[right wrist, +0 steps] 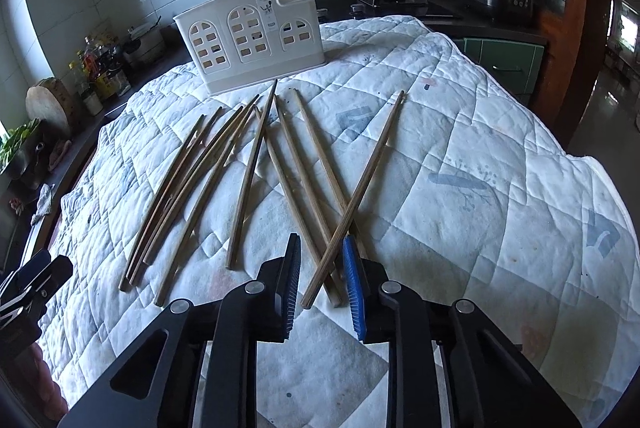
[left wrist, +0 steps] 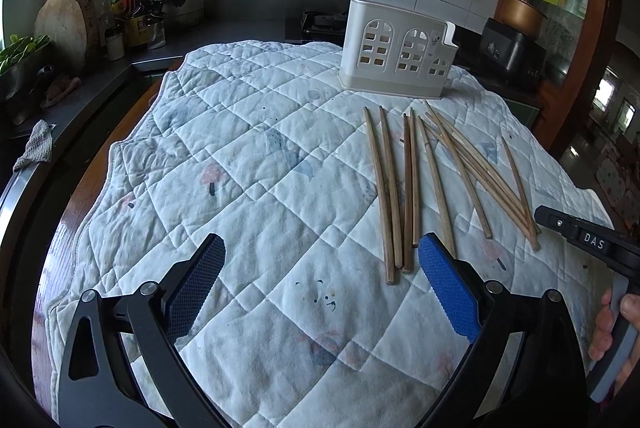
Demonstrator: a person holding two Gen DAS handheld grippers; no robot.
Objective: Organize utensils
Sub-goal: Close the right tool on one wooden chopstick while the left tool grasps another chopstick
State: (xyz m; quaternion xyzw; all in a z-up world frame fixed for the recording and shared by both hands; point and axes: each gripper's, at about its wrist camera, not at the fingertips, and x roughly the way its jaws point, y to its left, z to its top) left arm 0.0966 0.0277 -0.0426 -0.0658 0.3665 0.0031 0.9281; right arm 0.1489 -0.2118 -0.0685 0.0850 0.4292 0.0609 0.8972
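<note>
Wooden chopsticks (right wrist: 256,167), about ten, thin, tan, some darker-streaked, lie loose on a quilted white cloth (right wrist: 460,155) with faded prints. Spread in a rough fan in front of a white plastic utensil holder (right wrist: 248,39) with arched window cutouts; the holder stands upright at the far end of the cloth and nothing shows inside it.

Right gripper (right wrist: 322,288): jaws narrowed but not together. Butt ends of two crossed chopsticks (right wrist: 340,224) lie between the pads. The blue right pad looks right against the sticks; the left pad stands clear. No clamp seen, sticks flat on the cloth.

Left gripper (left wrist: 320,280): jaws wide apart, over bare cloth, nothing between them. Nearest chopstick ends (left wrist: 396,260) sit just beside its right pad, whether touching can't be told.

Long axes run mostly from the grippers toward the holder, thin tips far, thick ends near. Left bunch lies near parallel, right ones cross in an X.

A hand (left wrist: 612,328) on the right gripper's handle shows at the left view's edge.
</note>
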